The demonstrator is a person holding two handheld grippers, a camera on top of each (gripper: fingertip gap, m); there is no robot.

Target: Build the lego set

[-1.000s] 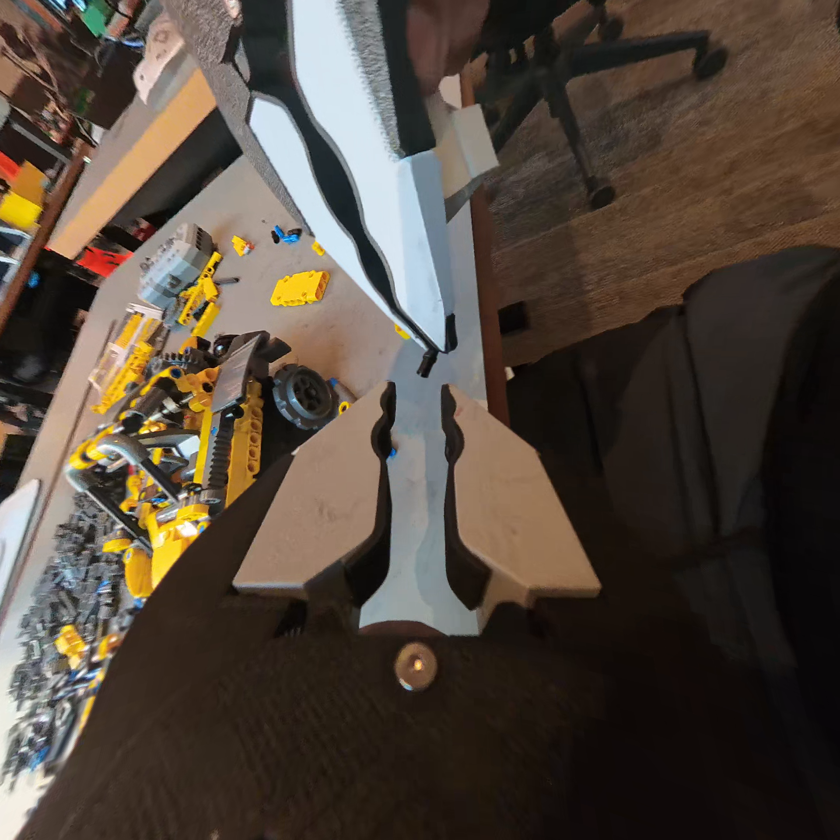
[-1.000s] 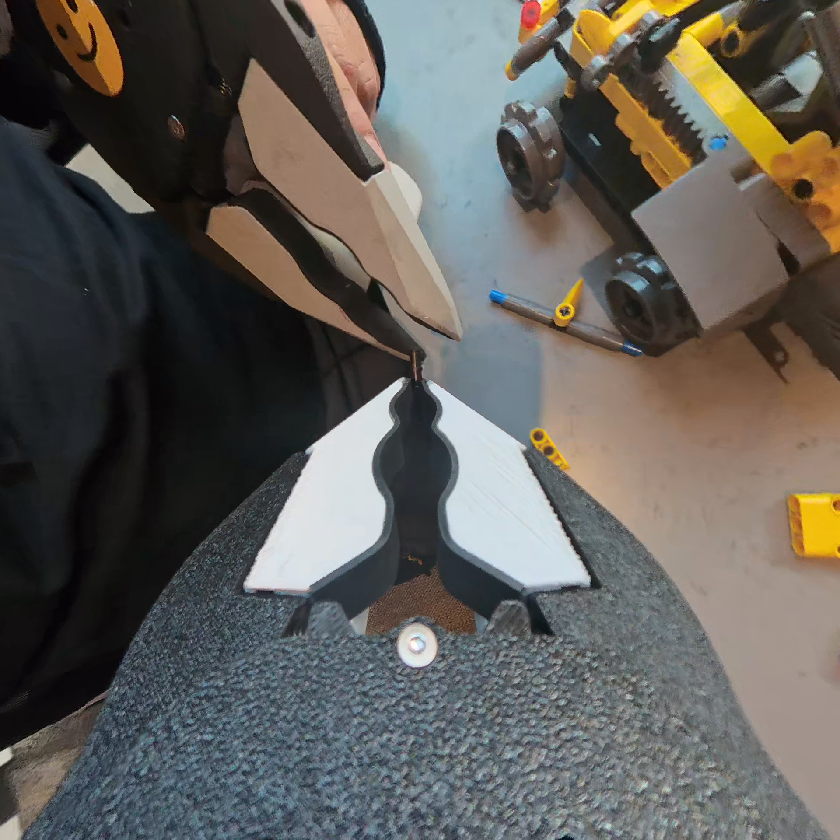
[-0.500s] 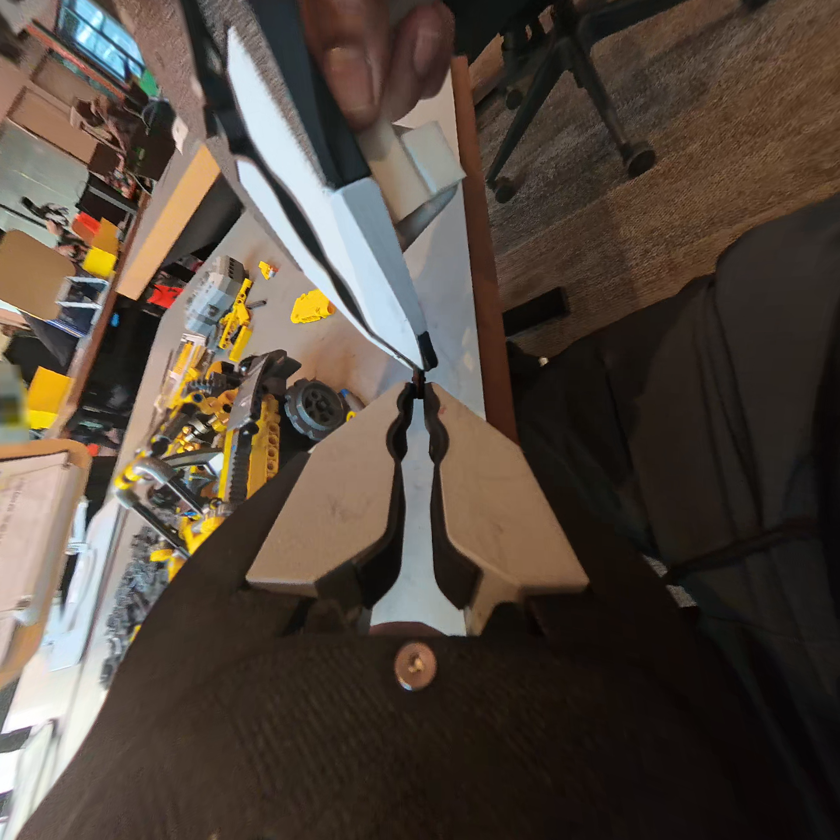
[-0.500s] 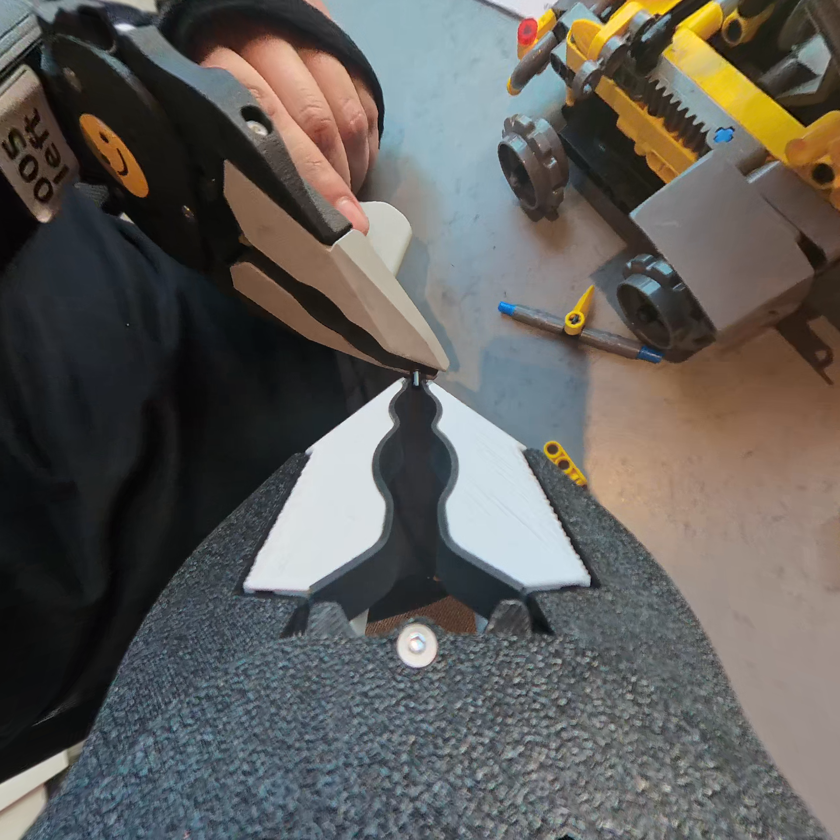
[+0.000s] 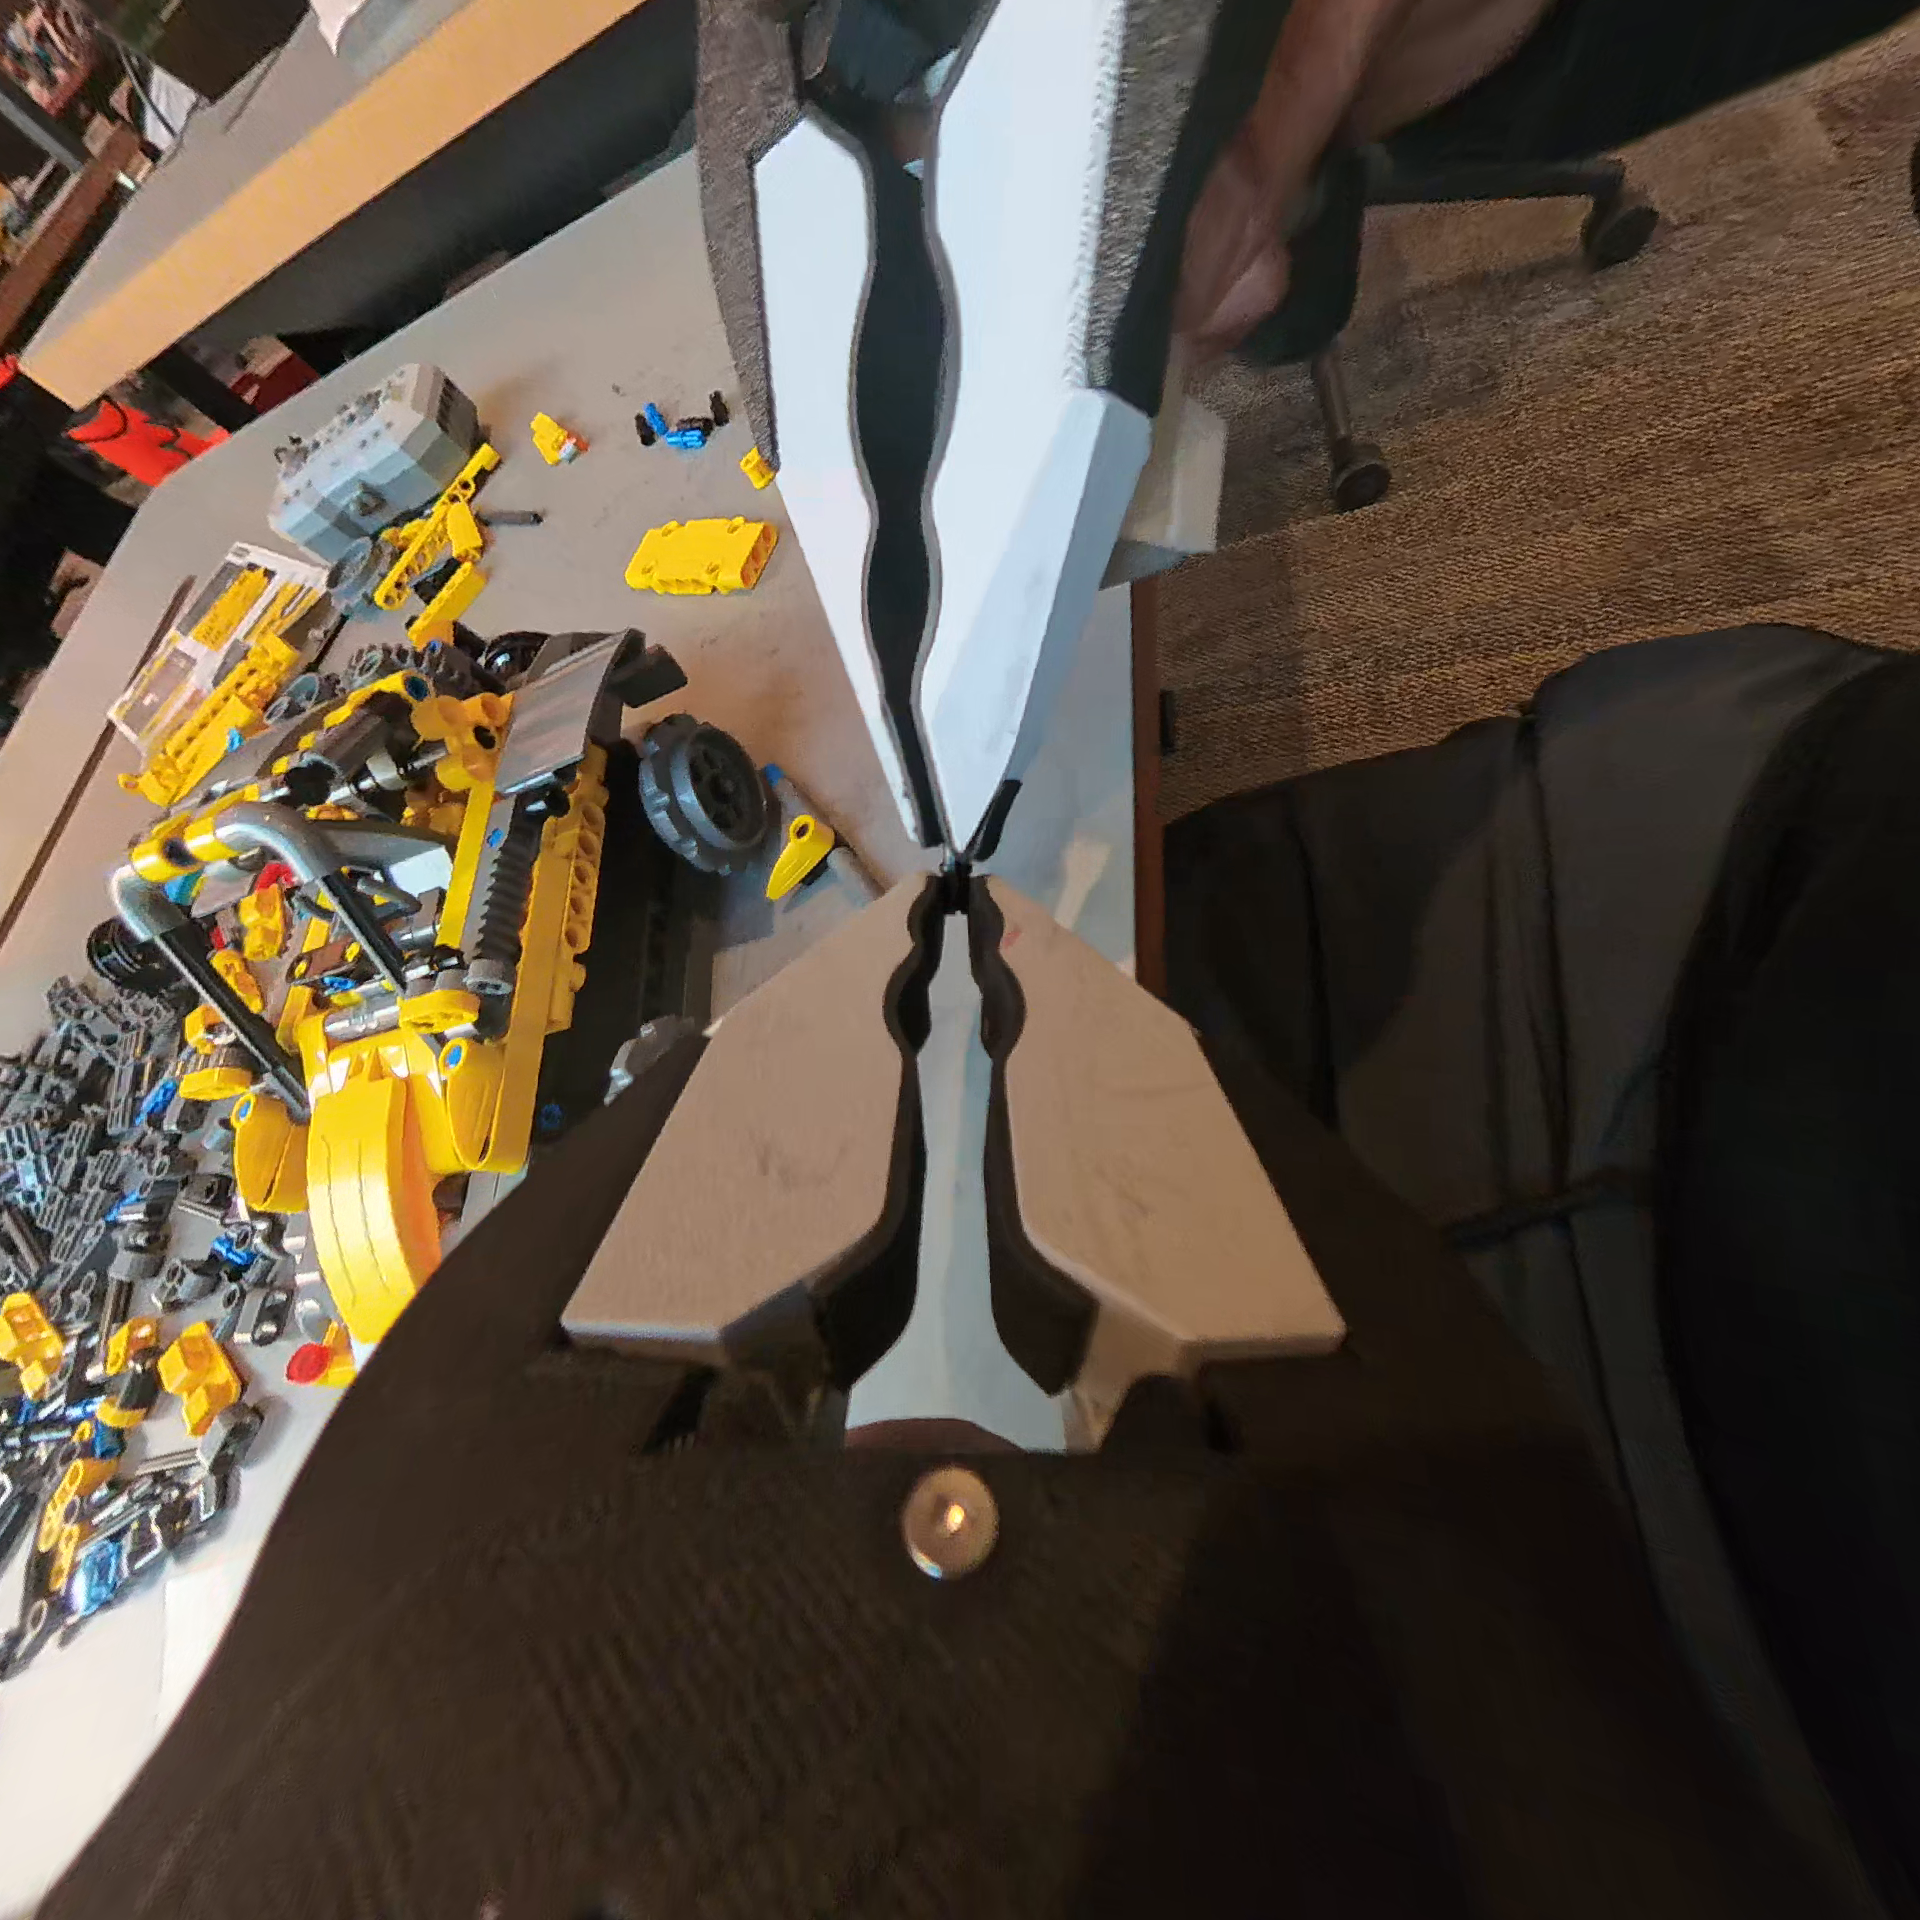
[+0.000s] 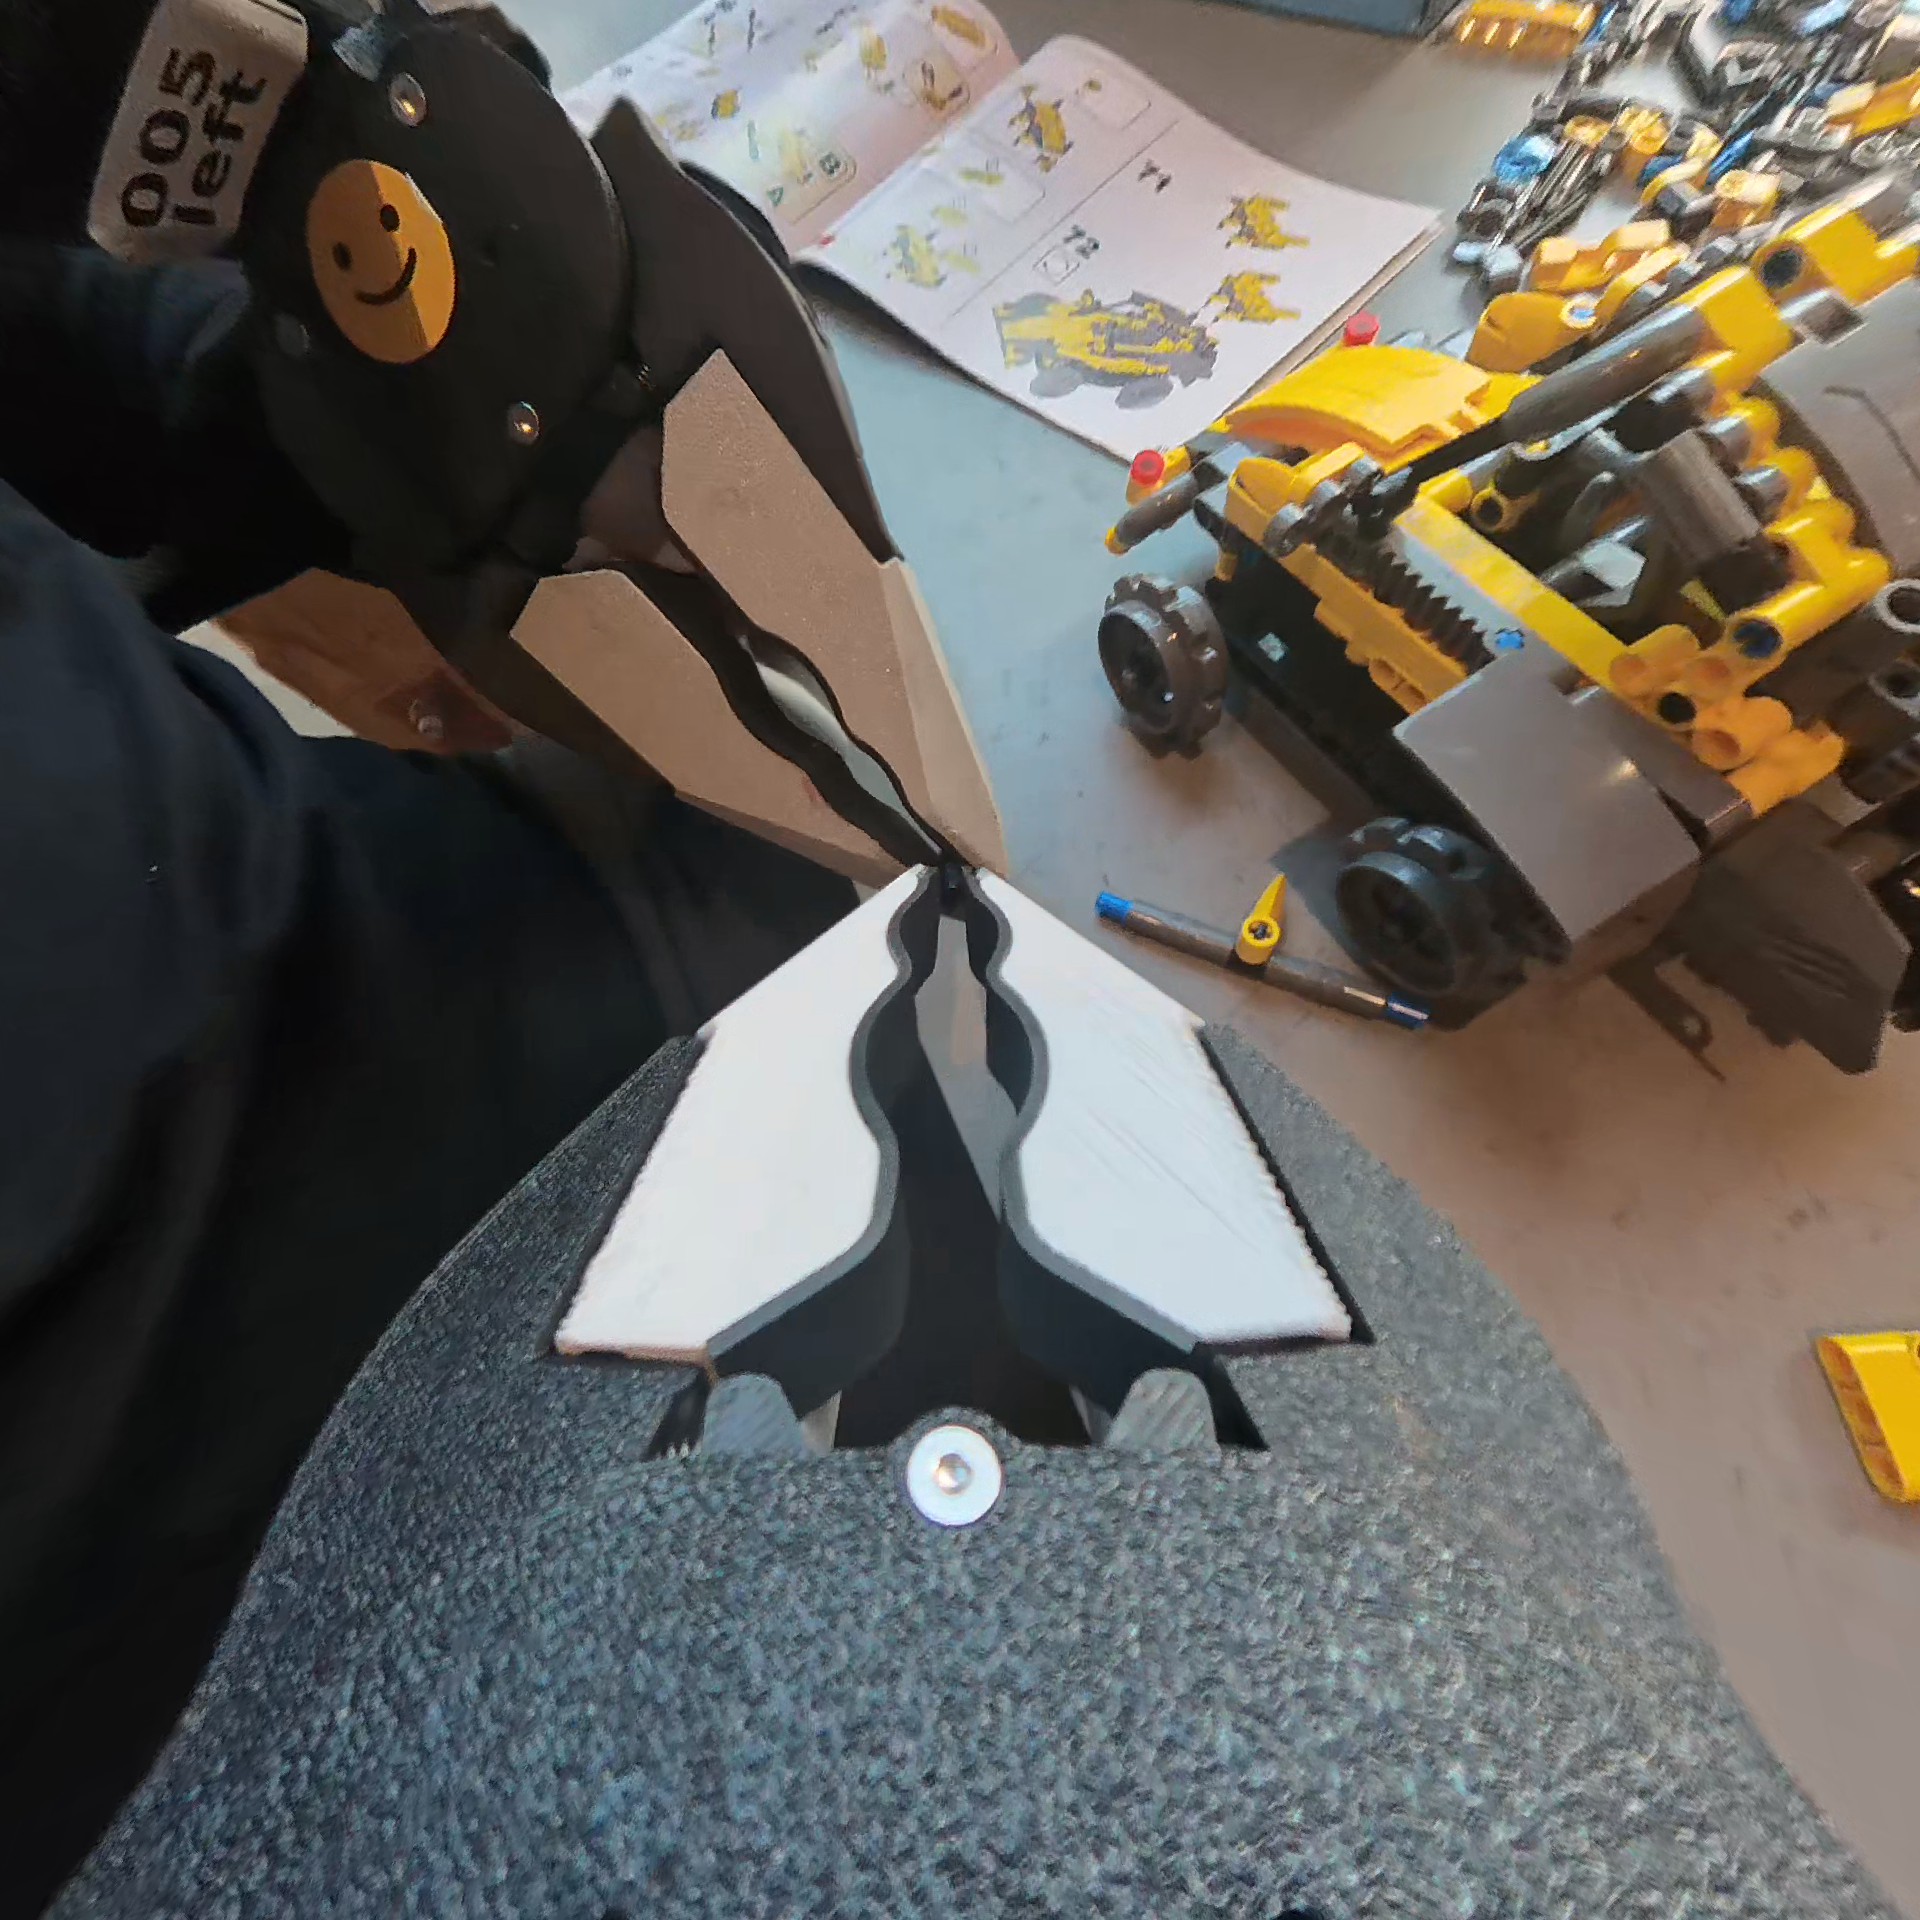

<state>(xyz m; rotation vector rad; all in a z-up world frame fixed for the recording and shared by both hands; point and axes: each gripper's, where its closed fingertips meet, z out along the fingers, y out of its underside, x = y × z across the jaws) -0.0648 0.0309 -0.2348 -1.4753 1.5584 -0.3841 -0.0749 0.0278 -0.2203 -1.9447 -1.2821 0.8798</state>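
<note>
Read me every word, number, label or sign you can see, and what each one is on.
I won't read writing out; these things bear it.
White label, dark print: on the black body of the left gripper.
Round yellow smiling-face badge: beside that label, no words.
Open instruction booklet: step numbers and drawings.
The small black piece that gripper pinches shows no writing.

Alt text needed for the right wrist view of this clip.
Two grippers meet tip to tip over a grey table, right gripper and left gripper both pinching a tiny black pin. Behind sit a yellow toy vehicle and open instruction booklet.
</note>
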